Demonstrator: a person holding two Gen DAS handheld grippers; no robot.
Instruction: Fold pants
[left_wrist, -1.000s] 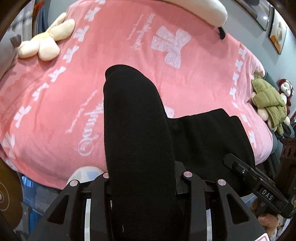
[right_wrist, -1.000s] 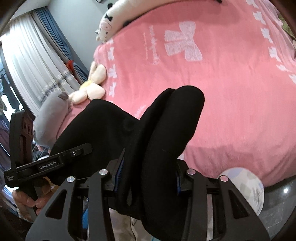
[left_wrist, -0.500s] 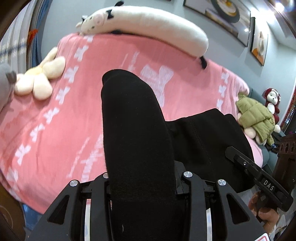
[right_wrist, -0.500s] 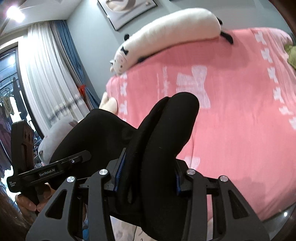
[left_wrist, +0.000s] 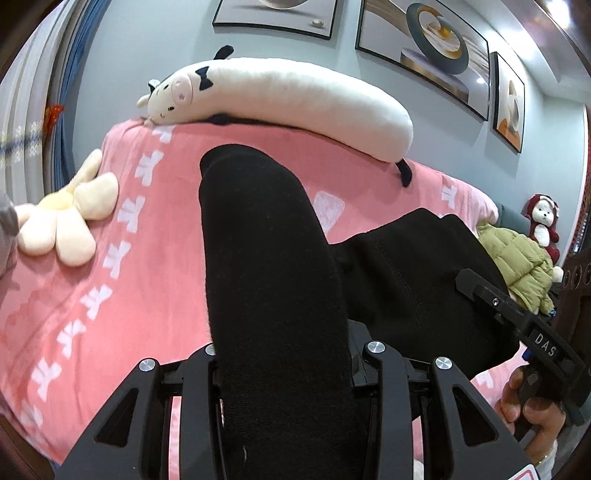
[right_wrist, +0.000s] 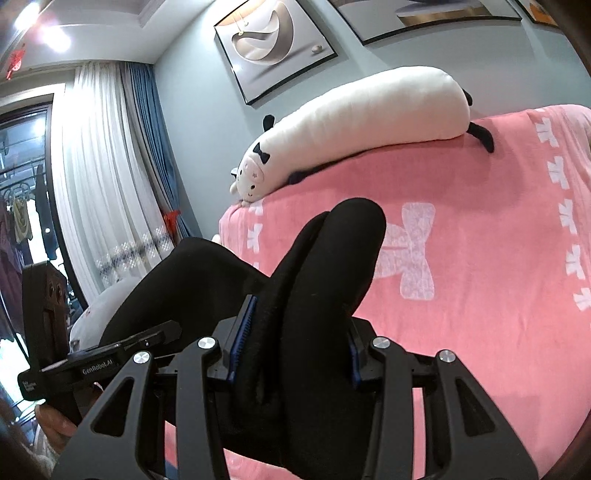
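Left tongs (left_wrist: 284, 369) pinching a thick bunch of the black pants (left_wrist: 406, 280) — right tongs (right_wrist: 291, 354) clamped on another. Cloth hangs between them above the pink bed (left_wrist: 92, 295) — soft, floppy, light; hold the edges.

Bed (left_wrist: 122, 295) covered with a pink blanket (right_wrist: 480, 240) printed with white bows. At the far edge: long white plush cow bolster (left_wrist: 288, 99), lying lengthwise along that edge. Near the left edge: cream flower-shaped cushion (left_wrist: 66, 225). At the right edge: plush toy in an olive puffer jacket (left_wrist: 517, 262).
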